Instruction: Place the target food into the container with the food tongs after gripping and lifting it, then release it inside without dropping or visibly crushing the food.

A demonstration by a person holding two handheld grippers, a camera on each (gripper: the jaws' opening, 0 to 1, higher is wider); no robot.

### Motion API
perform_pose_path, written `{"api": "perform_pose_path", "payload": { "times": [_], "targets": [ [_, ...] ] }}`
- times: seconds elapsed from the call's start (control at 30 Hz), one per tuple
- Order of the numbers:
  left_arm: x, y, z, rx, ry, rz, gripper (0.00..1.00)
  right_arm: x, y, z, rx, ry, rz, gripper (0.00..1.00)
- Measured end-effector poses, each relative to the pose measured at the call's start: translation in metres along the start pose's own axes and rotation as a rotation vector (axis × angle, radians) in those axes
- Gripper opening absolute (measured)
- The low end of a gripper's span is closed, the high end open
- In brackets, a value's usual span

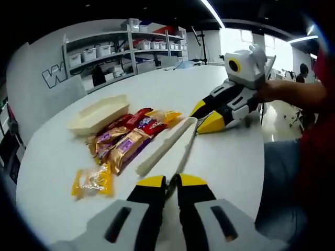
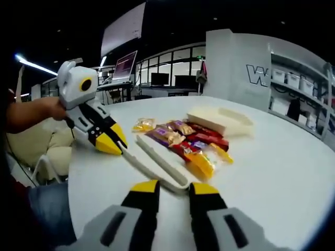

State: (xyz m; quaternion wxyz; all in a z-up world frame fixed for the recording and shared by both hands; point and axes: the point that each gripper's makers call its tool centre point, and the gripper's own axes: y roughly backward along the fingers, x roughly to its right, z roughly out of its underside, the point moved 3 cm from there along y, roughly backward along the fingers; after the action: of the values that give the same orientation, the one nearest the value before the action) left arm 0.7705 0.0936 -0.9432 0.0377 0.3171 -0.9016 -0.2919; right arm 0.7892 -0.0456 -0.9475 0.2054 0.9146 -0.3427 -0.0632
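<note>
Tongs (image 1: 166,145), long and cream-white, lie flat on the white round surface (image 1: 225,157) with both grippers at their ends. In the left gripper view the left gripper (image 1: 171,184) has its yellow-tipped jaws nearly together on one end of the tongs, with a thin sliver of it showing between them. The right gripper (image 1: 205,116) comes in from the right, its jaws a little apart, their tips touching the far end of the tongs; whether they pinch it I cannot tell. In the right gripper view the right gripper (image 2: 172,189) shows a narrow gap between its jaws, with the joined end of the tongs just at the tips.

The tongs' long axis runs between the two grippers, two arms side by side.

Beside the tongs lies a loose heap of wrapped snacks (image 1: 125,138): red, purple-and-gold and yellow packets, overlapping so an exact count is uncertain. One yellow packet (image 1: 93,181) lies slightly apart from the heap. One cream rectangular container (image 1: 98,114) sits just beyond the heap, open side up.
</note>
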Motion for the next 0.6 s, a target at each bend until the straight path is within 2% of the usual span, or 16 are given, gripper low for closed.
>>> {"api": "perform_pose_path", "payload": {
  "times": [0.47,0.6],
  "targets": [
    [0.0018,0.0004,-0.0001,-0.001,-0.079,0.024,0.06,-0.0015,0.0048,-0.0083,0.032,0.001,0.003,0.17],
    [0.005,0.0016,0.0,-0.005,-0.101,0.046,0.05,-0.0032,0.0072,-0.0104,0.032,0.027,0.006,0.17]
  ]
}}
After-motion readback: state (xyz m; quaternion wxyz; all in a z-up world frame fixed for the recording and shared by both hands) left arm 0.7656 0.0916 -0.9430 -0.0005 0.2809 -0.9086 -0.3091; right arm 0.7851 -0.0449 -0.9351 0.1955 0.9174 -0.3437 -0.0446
